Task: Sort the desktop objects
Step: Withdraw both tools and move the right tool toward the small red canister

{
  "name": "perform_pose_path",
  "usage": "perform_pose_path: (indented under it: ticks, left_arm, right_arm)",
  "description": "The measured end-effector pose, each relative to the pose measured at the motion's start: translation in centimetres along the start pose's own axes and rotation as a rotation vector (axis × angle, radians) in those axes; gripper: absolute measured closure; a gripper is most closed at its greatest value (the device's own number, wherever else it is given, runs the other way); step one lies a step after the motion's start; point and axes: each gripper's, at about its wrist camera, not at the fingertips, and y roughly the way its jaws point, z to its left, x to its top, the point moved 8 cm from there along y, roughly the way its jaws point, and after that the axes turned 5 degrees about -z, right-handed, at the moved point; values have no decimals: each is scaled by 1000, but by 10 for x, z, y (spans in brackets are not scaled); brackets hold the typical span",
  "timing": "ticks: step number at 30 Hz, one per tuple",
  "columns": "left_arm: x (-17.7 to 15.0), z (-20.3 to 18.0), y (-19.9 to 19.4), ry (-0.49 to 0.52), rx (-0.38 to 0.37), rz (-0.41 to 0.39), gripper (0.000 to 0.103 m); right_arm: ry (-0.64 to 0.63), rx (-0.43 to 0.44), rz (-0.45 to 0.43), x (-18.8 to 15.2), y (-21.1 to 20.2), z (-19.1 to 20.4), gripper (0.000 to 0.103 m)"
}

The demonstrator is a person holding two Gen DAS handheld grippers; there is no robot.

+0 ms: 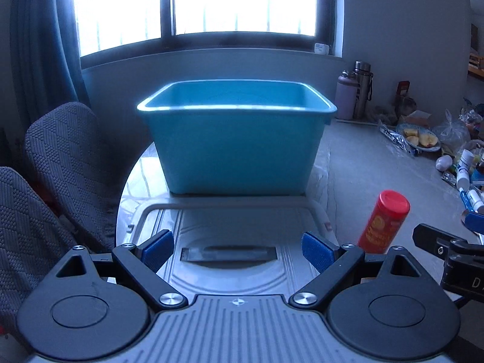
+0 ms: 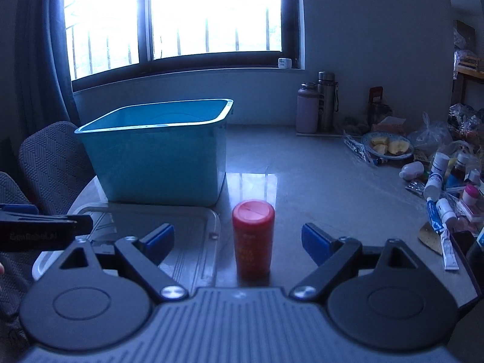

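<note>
A red canister [image 2: 253, 239] with a red cap stands upright on the table between the blue pads of my open right gripper [image 2: 237, 243], untouched. It also shows in the left wrist view [image 1: 384, 222], at the right. A blue plastic bin [image 1: 237, 136] stands open on the table ahead; in the right wrist view it [image 2: 157, 154] is at the left. A clear bin lid [image 1: 236, 260] lies flat in front of the bin. My left gripper [image 1: 237, 251] is open and empty above that lid. The right gripper's arm [image 1: 447, 248] shows at the left view's right edge.
Two flasks [image 2: 317, 106] stand at the back by the wall. A plate of cut fruit [image 2: 388, 146], plastic bags, small bottles [image 2: 438, 163] and tubes [image 2: 435, 217] crowd the table's right side. Grey padded chairs [image 1: 57, 157] stand at the left table edge.
</note>
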Motion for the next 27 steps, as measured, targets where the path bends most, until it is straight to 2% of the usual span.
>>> perform_pose_path:
  ticks: [18,27]
  left_arm:
    - [-72,-15,-12,22,-11,31,10]
    - [-79,-9,0,15,6,49,10]
  right_arm:
    - [36,-51,56,-68,-22,-20,12]
    - [52,-63,74,-78,-10,-20,12]
